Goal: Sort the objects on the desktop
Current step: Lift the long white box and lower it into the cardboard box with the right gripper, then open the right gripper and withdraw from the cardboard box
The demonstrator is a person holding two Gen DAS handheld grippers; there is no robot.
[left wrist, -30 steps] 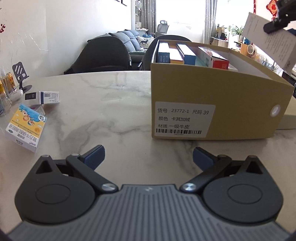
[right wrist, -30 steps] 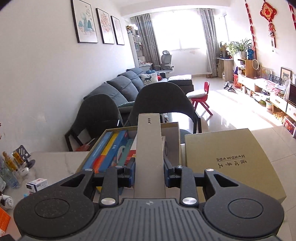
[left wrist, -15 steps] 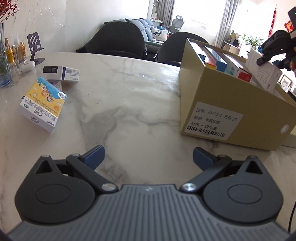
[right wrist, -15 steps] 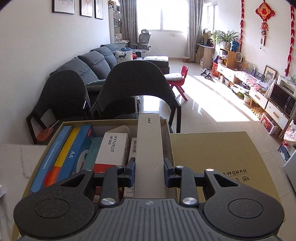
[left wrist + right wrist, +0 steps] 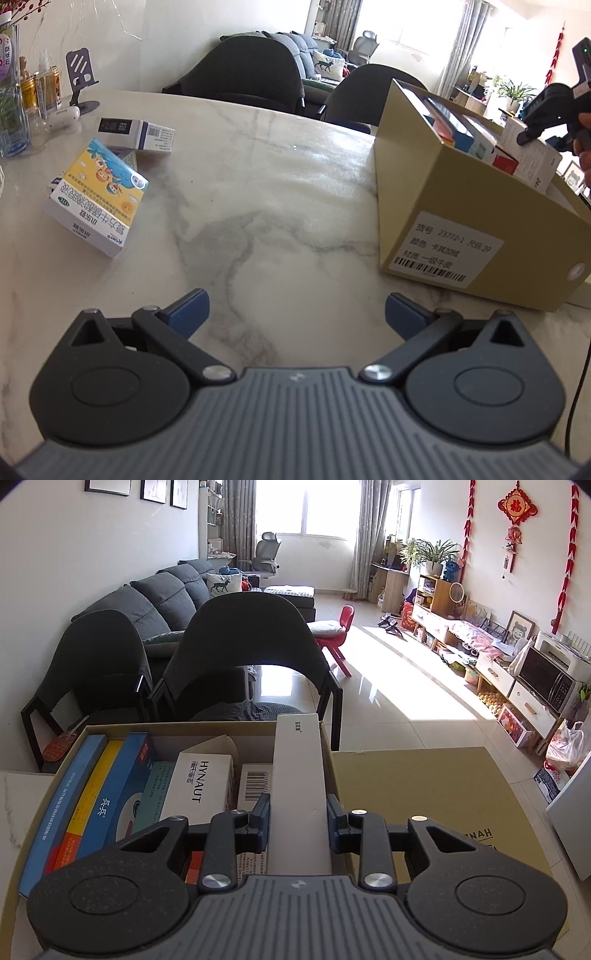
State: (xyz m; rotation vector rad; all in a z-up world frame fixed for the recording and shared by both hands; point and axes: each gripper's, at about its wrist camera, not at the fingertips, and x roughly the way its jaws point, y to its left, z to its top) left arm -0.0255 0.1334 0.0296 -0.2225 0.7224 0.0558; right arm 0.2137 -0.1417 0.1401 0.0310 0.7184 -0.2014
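Your right gripper (image 5: 298,827) is clamped on a slim white carton (image 5: 299,775), pads pressing both long sides, carton lying along the fingers and pointing to the upper centre of the right wrist frame. It hangs over the right end of the cardboard box (image 5: 48,794), just above the free slot beside the barcode pack (image 5: 255,786). In the left wrist view the same carton shows at the far right edge, tip down among the packs.

Risks, as I read them:
- Slot looks tight btw the barcode pack and the box's right wall. If you let go w/ the carton tilted, it could land on the rim or on the HYNAUT box (image 5: 201,786) instead of dropping in.
- Push down too hard and you may shove the box sideways on the marble table (image 5: 277,206), or crush the carton's thin end.
- The box lid (image 5: 443,797) sits just right of the box; a slip to that side puts the carton on the lid, not inside.

Your left gripper (image 5: 295,314) is spread wide w/ nothing btw the fingers, low centre of its frame, over bare marble. Still to sort: the yellow cartoon box (image 5: 99,195) and the small white-and-black box (image 5: 136,133), middle-left. Both lean on smth, so a careless approach could knock them toward the glass bottles (image 5: 33,92) at upper left.
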